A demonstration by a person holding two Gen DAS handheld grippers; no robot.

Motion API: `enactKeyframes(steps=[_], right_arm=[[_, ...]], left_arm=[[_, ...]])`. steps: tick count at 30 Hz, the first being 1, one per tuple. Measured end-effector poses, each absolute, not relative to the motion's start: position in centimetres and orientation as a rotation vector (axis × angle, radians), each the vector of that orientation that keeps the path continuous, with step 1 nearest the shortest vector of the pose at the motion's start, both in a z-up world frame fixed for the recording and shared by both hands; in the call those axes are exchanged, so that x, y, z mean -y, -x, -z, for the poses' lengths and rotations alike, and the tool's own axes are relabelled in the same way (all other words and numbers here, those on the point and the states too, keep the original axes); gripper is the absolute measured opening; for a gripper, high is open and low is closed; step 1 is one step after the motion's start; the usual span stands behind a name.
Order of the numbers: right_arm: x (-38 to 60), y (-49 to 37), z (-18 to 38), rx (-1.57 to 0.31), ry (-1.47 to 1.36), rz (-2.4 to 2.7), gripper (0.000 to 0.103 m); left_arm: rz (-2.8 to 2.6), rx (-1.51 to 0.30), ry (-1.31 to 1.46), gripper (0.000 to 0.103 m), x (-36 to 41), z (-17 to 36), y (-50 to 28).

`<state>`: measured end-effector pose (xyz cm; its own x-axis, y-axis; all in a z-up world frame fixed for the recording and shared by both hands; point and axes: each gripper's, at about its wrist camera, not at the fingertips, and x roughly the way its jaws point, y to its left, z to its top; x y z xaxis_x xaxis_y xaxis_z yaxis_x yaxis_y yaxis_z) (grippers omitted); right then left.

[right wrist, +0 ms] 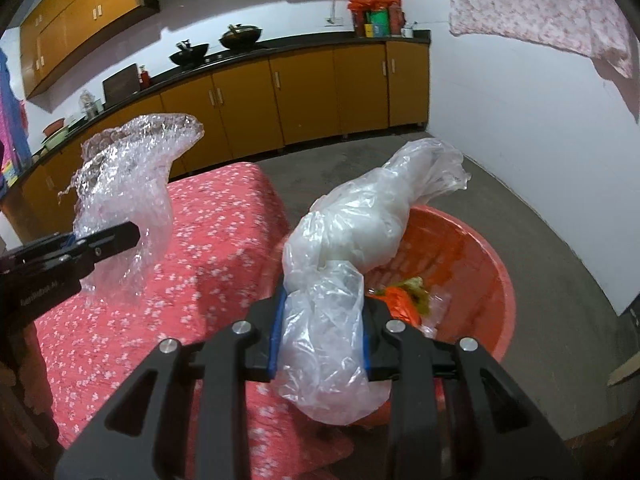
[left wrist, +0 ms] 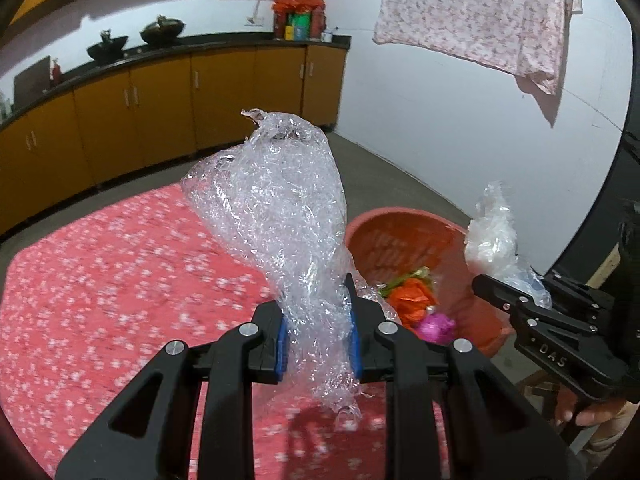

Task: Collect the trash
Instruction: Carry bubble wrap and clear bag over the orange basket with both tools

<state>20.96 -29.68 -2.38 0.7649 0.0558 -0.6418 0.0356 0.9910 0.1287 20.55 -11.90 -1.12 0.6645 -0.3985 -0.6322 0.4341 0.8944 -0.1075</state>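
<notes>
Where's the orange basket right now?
The orange basket sits on the floor just right of the red floral cloth, ahead of the right gripper, with trash already inside.

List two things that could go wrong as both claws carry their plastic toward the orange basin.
1. The left claw pinches only a thin part of the crinkled clear wrap; it may slip out onto the red cloth.
2. The white plastic bag in the right claw billows wide and could catch on the basin rim and fall outside.
</notes>
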Motion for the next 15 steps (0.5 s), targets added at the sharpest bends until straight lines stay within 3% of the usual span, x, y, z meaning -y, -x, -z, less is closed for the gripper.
enactKeyframes(steps=[15], right_arm=[[34.7,-20.8,5.0,-0.733,-0.184,0.056,0.029]], left_arm=[[0.637,-0.759,-0.048,0.023,18.4,3.5,-21.6]])
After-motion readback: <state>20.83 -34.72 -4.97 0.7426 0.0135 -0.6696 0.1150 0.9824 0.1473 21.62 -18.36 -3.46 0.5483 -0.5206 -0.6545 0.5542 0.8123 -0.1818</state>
